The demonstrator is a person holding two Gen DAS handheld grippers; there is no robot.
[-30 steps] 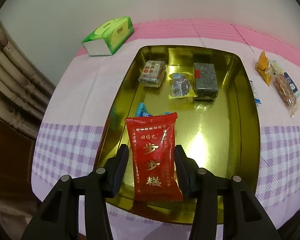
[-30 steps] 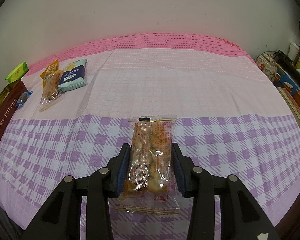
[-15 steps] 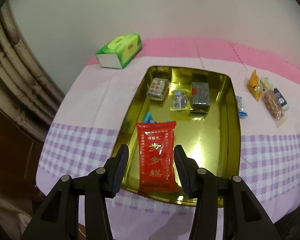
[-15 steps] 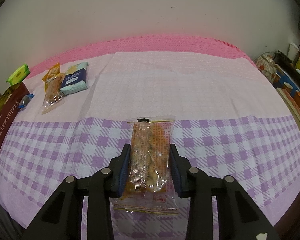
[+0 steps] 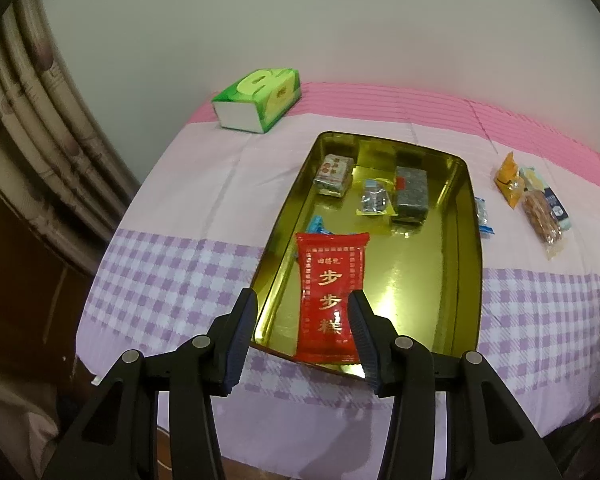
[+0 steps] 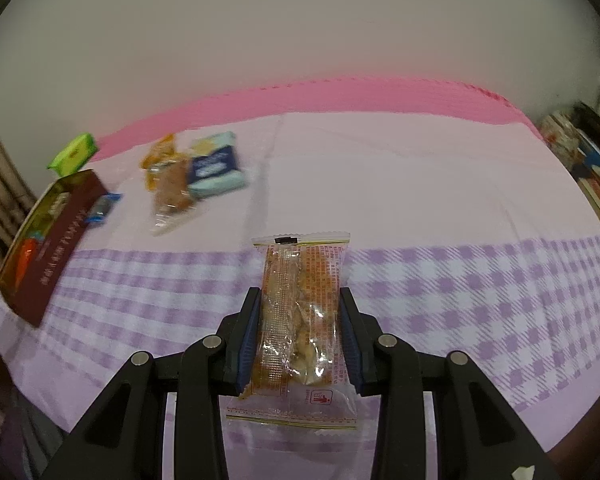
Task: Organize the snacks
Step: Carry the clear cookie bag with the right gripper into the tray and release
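Red snack packet (image 5: 331,300) lies in the gold tin (image 5: 466,280); clear biscuit packet (image 6: 300,316) is lifted above the tablecloth.

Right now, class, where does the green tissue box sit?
In the left wrist view, the green tissue box sits upper left on the pink cloth, beyond the gold tray's far left corner.

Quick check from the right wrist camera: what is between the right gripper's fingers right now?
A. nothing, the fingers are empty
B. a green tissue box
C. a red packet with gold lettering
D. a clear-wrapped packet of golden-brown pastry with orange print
D: the right gripper has both blue-padded fingers pressed on the clear-wrapped packet of golden-brown pastry, held above the pink and purple checked tablecloth.
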